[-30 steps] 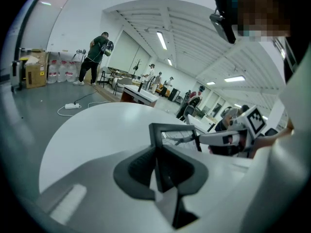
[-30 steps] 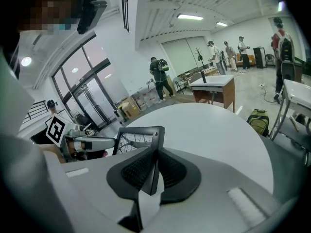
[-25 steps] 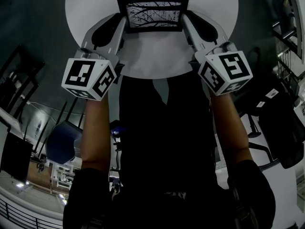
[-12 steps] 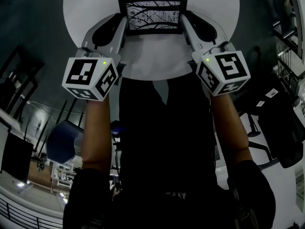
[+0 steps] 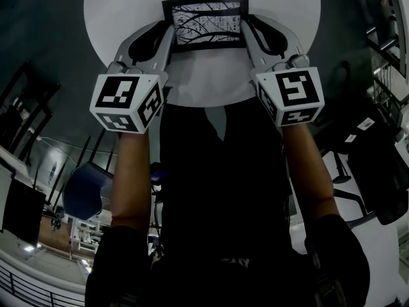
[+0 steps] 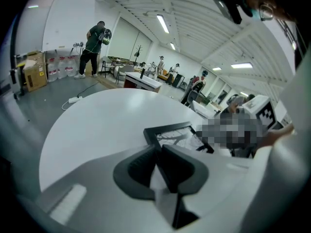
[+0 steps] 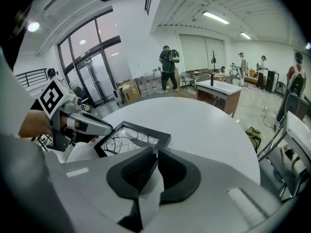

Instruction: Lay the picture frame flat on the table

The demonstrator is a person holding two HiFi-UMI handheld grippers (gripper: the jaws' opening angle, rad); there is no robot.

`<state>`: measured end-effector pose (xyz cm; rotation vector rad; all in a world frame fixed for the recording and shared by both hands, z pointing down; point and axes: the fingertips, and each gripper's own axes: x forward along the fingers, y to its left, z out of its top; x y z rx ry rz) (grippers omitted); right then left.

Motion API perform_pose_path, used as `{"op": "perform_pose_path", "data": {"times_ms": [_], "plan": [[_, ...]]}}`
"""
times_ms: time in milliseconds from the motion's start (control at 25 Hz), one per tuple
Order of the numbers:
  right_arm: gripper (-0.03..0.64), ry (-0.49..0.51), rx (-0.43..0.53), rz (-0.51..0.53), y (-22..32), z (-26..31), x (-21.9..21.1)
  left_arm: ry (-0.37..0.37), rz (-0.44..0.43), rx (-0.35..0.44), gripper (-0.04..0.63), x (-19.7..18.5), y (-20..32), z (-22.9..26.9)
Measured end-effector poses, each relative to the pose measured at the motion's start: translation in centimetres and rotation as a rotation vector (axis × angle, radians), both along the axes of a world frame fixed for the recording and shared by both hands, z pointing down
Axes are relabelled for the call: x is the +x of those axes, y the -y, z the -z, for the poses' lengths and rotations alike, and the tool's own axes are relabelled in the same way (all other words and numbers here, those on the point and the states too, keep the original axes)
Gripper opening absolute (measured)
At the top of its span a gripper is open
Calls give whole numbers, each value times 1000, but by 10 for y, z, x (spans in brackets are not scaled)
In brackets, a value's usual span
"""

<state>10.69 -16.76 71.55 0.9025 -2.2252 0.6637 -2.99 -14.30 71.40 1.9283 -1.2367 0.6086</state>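
Note:
A black picture frame with a branch print is over the near half of the round white table. It leans back, close to flat. My left gripper is shut on the frame's left edge, and my right gripper is shut on its right edge. In the left gripper view the frame runs away from the pinching jaws of the left gripper. The right gripper view shows the frame low over the tabletop ahead of the right gripper. Whether its underside touches the table is hidden.
A black chair stands at the right of the table and a blue seat at the lower left. Beyond the table are a standing person, cardboard boxes and another table.
Both grippers have edged inward and forward with the frame. The frame's face shows taller in the head view, so it has tipped further back.

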Motion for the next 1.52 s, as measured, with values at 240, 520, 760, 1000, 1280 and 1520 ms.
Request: {"op": "perform_pose_path", "data": {"times_ms": [240,520,760,1000,1280,1520], "plan": [[32,-23,25,16,0,1,0,17,-12,2,44,1,0,1],[34,-50,63,36,-2,2,-2,35,-5,15,45,0,-2,2],[36,-82,87,49,-2,7,-3,83,42,68,43,-3,1,11],[21,-38,156,59,5,57,-18,51,58,159,43,-16,14,63],[2,48,274,64,21,172,-36,13,-25,316,19,-14,28,175],[0,129,388,74,25,292,-50,-72,-79,525,3,-14,35,307]]}}
